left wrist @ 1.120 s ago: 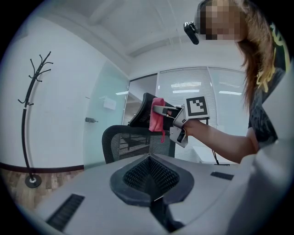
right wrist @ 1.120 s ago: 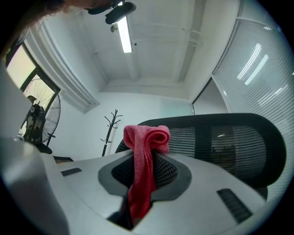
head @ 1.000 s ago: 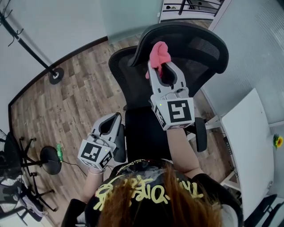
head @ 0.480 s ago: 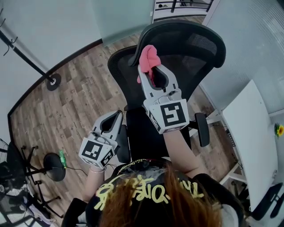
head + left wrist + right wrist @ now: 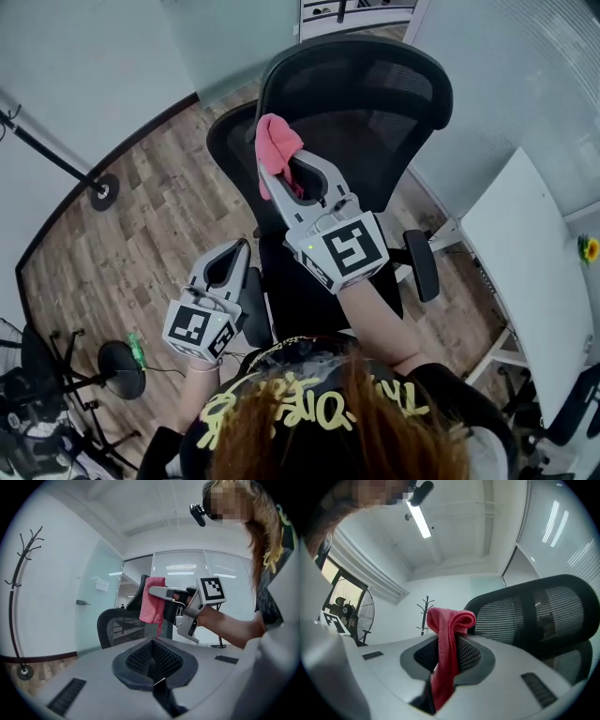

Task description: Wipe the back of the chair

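- Person [image 5: 319, 422]: at the bottom edge of the head view, long hair over a dark top with yellow print; both forearms reach forward.
- Left tongs [image 5: 242, 249]: held low at the person's left, over the left edge of the seat [image 5: 314, 291] and just beside the left armrest [image 5: 255, 319]. Its own view shows the two ribbed pads pressed together with nothing between them.
- Right tongs [image 5: 289, 176]: raised higher and further forward, aimed at the chair's upper part. They are pinching the cloth.
- Cloth [image 5: 449, 644]: pink, clamped between the ribbed pads of the right tongs. One fold rolls over above the tips and the rest hangs down through the gap.
- Chair [image 5: 281, 225]: black, facing the person. In the head view the cloth overlaps the left edge of the backrest (whether it actually touches the mesh cannot be settled from any view).
- Backrest [image 5: 375, 94]: black mesh in a curved dark frame; in the right gripper view it rises just to the right of the cloth.
- Floor [image 5: 150, 225]: wood-pattern planks around the chair.
- Coat stand [image 5: 101, 190]: round black base on the floor at left, well apart from the chair.
- Bench [image 5: 525, 281]: white, at right of the chair, with a small yellow flower [image 5: 588, 248] near its far-right edge.
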Available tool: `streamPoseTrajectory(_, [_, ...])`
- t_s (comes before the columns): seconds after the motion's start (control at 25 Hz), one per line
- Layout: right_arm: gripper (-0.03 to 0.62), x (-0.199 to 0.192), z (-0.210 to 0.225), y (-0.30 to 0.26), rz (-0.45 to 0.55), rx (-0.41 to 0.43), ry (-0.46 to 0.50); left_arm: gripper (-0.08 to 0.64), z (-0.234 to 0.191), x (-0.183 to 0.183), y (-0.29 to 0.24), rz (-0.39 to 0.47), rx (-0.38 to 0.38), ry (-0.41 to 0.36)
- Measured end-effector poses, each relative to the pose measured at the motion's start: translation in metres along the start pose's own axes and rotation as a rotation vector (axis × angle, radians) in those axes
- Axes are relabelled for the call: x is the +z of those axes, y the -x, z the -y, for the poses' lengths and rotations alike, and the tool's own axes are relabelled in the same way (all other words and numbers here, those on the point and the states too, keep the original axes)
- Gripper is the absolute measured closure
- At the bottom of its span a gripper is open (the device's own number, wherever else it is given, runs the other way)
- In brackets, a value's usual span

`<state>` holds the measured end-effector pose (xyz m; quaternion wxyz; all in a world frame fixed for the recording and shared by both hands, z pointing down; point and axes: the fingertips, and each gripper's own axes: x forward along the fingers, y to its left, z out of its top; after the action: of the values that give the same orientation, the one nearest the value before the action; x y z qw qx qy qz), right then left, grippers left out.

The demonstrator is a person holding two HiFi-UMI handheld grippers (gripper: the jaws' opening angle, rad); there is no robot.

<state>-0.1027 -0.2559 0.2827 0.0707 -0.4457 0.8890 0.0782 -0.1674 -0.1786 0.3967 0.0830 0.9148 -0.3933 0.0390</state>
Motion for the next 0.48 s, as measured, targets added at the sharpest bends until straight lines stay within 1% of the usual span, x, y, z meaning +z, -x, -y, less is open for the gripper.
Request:
streamPoseTrajectory(0.08, [0.518, 0.0, 0.009, 0.014, -0.006, -0.018, 0.018, 0.569, 0.003, 0.0, -0.002, -0.001, 0.002, -0.001])
streamPoseTrajectory(0.2, [0.518, -0.003, 0.037, 0.042, -0.024, -0.073, 0.057, 0.569, 0.01, 0.002, -0.008, -0.008, 0.006, -0.004])
streamPoseTrajectory(0.48, [0.518, -0.023, 0.137, 0.116, -0.119, -0.258, 0.142, 0.57, 0.038, 0.0, -0.034, -0.025, -0.006, -0.011])
